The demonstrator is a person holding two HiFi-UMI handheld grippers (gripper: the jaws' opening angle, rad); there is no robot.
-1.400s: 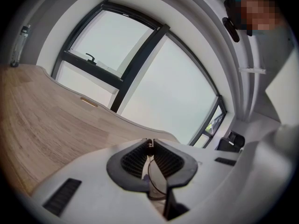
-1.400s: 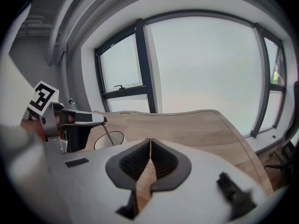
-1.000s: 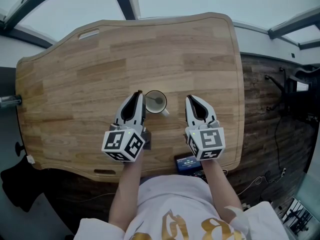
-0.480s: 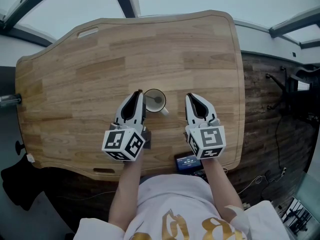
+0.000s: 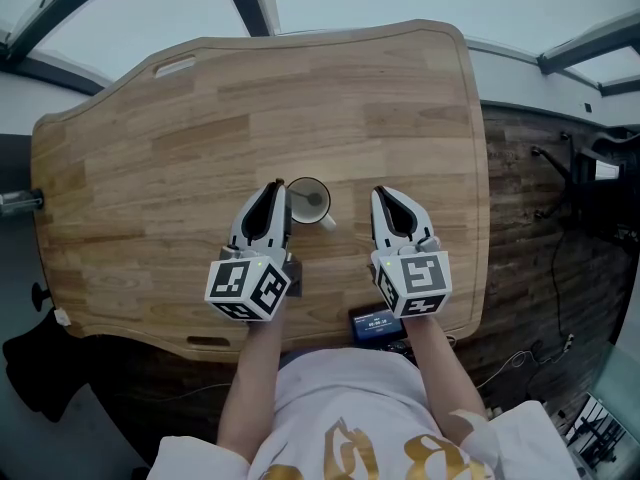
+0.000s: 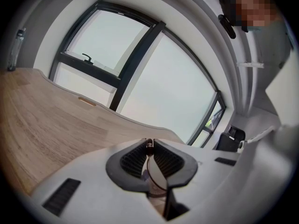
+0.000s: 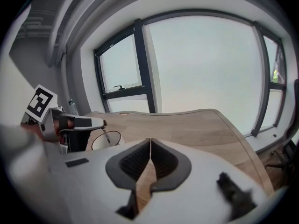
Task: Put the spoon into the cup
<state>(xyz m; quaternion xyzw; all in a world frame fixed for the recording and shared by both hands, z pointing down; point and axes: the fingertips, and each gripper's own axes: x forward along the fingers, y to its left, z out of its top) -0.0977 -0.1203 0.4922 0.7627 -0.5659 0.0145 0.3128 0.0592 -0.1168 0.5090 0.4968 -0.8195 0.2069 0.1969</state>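
Left gripper (image 6: 149,143) jaws pinch the thin spoon (image 7: 106,135) handle end, bowl hanging inside the cup (image 5: 310,201) at head-view centre, probably lined up for release. Right gripper (image 7: 150,141) jaws are closed on nothing, parked right of the cup, out of the way. Left gripper view hides the cup under its jaws; can't tell whether the spoon touches bottom.

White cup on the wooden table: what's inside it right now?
A metal spoon stands in the white cup, bowl end down, its handle tip pinched by the left gripper. The cup floor beneath the spoon's bowl is covered.
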